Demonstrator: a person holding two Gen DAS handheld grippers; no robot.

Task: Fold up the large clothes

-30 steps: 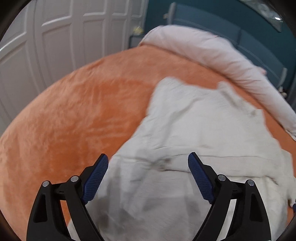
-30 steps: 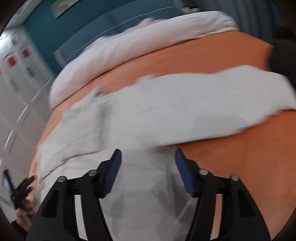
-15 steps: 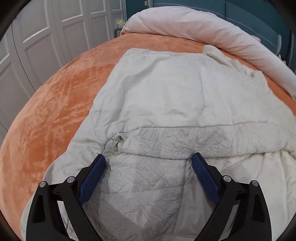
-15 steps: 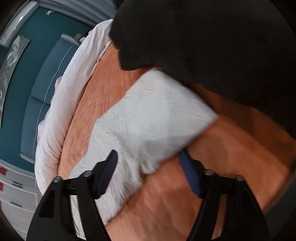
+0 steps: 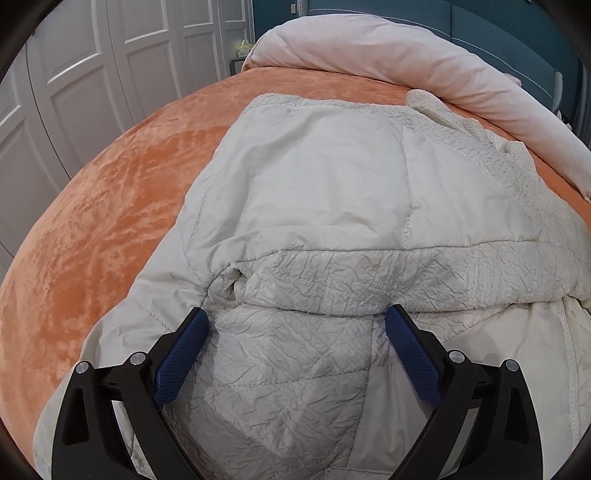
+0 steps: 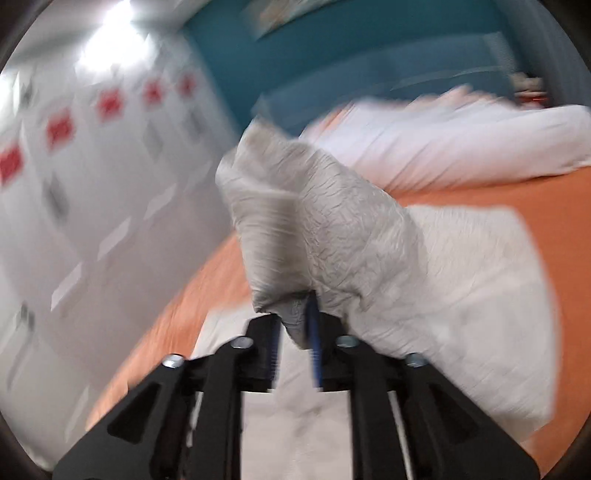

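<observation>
A large cream quilted jacket (image 5: 332,192) lies spread on an orange bedspread (image 5: 122,206). My left gripper (image 5: 295,332) is open, its blue pads (image 5: 181,354) just above the crinkled sleeve folded across the jacket. My right gripper (image 6: 295,332) is shut on a crinkled part of the jacket (image 6: 314,221) and holds it lifted above the bed; the view is blurred by motion.
A rolled pinkish-white duvet (image 5: 406,55) lies along the bed's far edge against a teal headboard (image 5: 498,26). White panelled wardrobe doors (image 5: 92,74) stand to the left. The orange bedspread shows in the right wrist view (image 6: 554,192).
My right gripper has closed on the jacket and lifted it, swinging fast. My left gripper has stayed open over the sleeve, moving slightly closer.
</observation>
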